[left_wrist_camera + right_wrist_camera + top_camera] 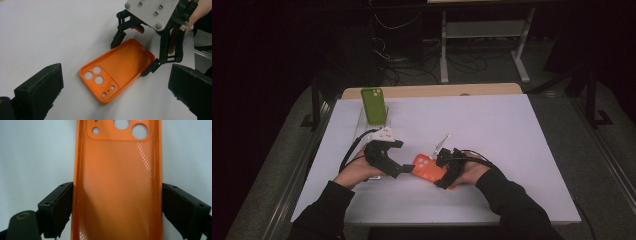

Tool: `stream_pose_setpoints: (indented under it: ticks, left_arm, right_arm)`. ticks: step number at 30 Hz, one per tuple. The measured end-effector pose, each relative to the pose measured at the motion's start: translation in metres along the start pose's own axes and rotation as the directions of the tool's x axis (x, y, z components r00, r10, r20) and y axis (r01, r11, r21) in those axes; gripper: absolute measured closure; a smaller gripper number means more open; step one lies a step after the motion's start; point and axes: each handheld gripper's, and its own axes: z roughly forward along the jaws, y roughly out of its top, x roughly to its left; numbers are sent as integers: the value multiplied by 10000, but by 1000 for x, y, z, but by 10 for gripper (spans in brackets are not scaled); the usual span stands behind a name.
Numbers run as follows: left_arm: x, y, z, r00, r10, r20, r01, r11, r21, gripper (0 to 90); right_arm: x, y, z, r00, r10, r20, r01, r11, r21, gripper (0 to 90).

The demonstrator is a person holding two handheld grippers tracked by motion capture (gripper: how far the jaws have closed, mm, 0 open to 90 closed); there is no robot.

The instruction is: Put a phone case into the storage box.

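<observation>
The orange phone case [117,68] lay hollow side up on the white worktop [492,125]. The right gripper [136,56] clasped its long edges; the left gripper [404,168] stood open beside it. Squeezing the soft rim could buckle it and let it slip free.

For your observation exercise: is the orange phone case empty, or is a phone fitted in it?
Empty. The orange phone case lies open side up on the white table, showing its bare textured inner floor; the table shows through its camera holes.
</observation>
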Motion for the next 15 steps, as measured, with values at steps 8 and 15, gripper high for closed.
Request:
stream_pose_setpoints:
  ticks: [8,15]
  left_arm:
    - [0,-1,0,10000,-30,-38,30,10000,64,0]
    - [1,-1,0,10000,19,-27,-18,9999,99,0]
  right_arm:
    - [2,0,-1,10000,49,50,-49,10000,18,154]
    - [0,-3,-1,10000,20,11,-20,9996,-280,158]
